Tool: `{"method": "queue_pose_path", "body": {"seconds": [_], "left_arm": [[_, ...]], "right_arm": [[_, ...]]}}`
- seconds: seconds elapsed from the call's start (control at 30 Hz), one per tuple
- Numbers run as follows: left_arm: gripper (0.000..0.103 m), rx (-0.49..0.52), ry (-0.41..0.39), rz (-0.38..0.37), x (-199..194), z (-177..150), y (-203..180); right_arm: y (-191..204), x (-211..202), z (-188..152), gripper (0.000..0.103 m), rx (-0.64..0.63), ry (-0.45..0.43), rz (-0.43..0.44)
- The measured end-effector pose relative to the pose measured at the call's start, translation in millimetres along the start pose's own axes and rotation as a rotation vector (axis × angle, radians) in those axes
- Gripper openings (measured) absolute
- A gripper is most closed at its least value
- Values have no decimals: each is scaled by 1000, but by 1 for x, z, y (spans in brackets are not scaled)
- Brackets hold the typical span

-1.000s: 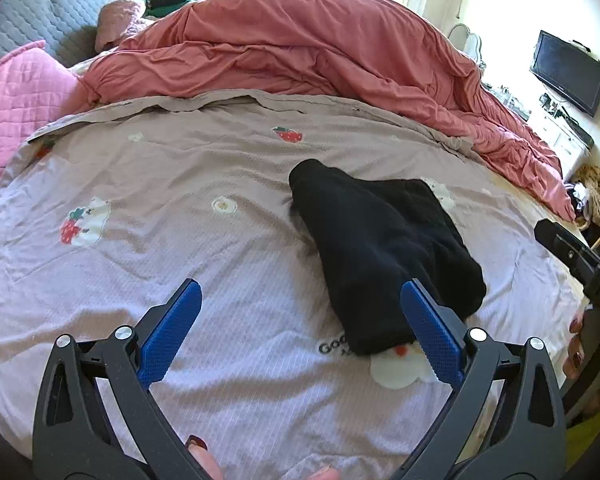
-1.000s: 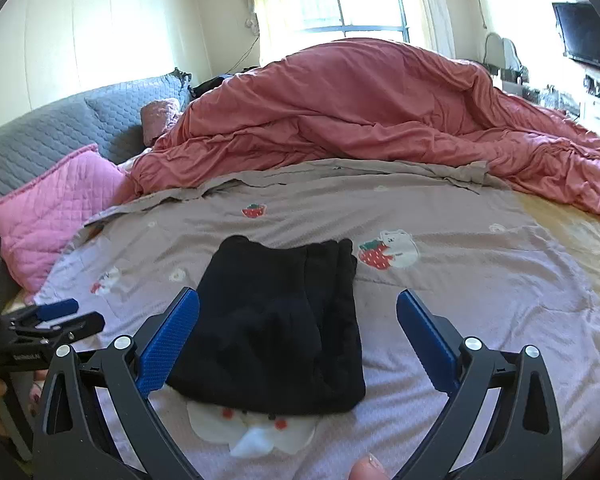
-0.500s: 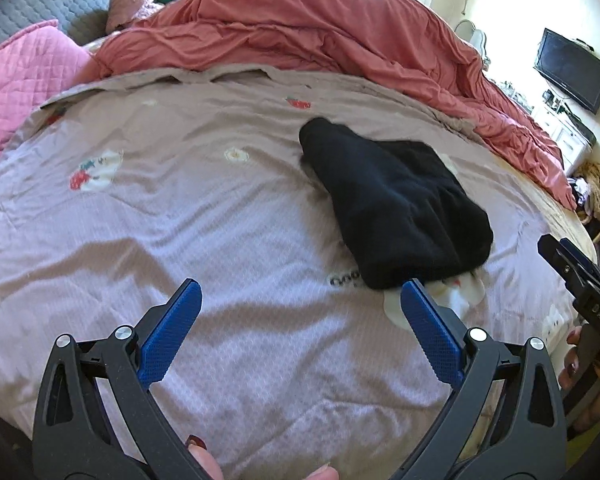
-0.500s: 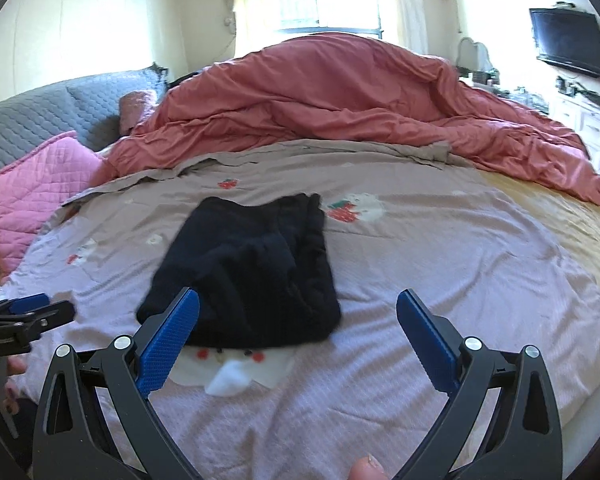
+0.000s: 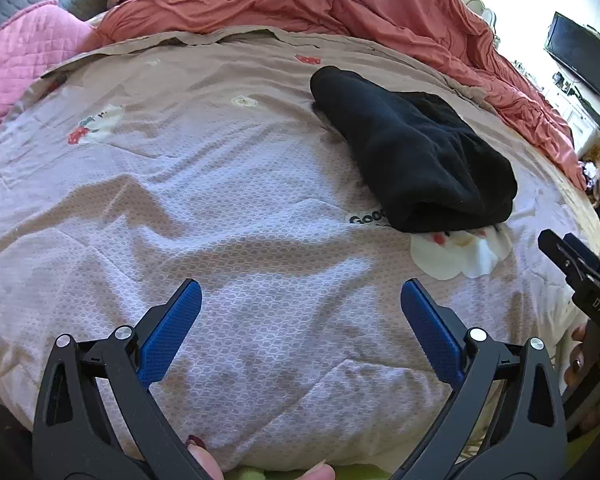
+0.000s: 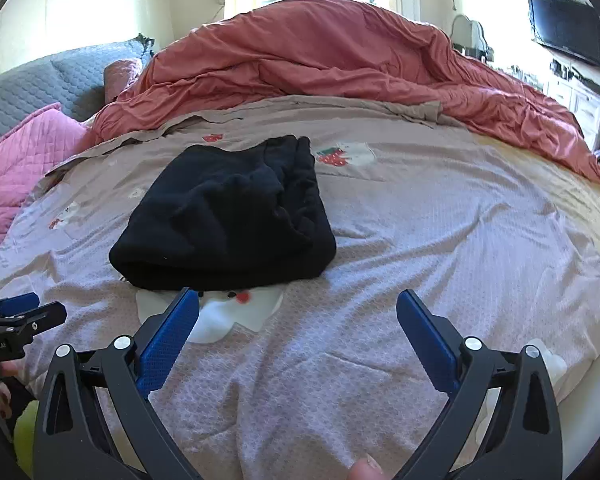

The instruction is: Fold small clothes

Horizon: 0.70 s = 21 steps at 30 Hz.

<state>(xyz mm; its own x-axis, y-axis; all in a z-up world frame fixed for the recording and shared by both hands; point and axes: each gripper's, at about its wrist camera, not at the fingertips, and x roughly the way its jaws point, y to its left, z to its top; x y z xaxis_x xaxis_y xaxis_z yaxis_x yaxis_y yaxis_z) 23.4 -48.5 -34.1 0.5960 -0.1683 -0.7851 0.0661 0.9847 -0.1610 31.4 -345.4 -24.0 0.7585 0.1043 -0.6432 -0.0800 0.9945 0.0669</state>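
1. Bedroom setting: a bed covered by a mauve sheet printed with strawberries and white cartoon figures, a rumpled salmon-red duvet heaped along the far side, a pink quilted pillow at the left, a wall television at the right.

2. Item under task: one black garment lies on the sheet in a compact, layered bundle, its near edge a rounded fold. It rests partly over a white cartoon print. No other clothing is visible on the sheet.

3. Left gripper: blue-padded fingers spread wide, nothing between them. It is over bare sheet, well short of the garment, which sits up and to the right in its view.

4. Right gripper: fingers likewise spread, empty. Its left finger tip appears just in front of the garment's near fold — not touching, as far as can be told.

5. Change noted: across the last second both grippers have drawn back toward the foot of the bed. The garment now sits farther up and smaller in the left view, and more bare sheet shows in front of both tools. The bundle's shape has not altered.

6. Assessment: the withdrawal with open, empty fingers suggests this garment's folding is finished — or that the person is pausing to check it. The fold looks loose on the right, where ridged layers show.
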Motion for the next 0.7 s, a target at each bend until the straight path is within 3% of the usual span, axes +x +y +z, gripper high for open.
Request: {"method": "queue_pose_path", "body": {"seconds": [0.7], "left_arm": [[94, -10, 3, 8, -4, 0, 1]], "right_arm": [[9, -4, 1, 99, -31, -17, 11]]}}
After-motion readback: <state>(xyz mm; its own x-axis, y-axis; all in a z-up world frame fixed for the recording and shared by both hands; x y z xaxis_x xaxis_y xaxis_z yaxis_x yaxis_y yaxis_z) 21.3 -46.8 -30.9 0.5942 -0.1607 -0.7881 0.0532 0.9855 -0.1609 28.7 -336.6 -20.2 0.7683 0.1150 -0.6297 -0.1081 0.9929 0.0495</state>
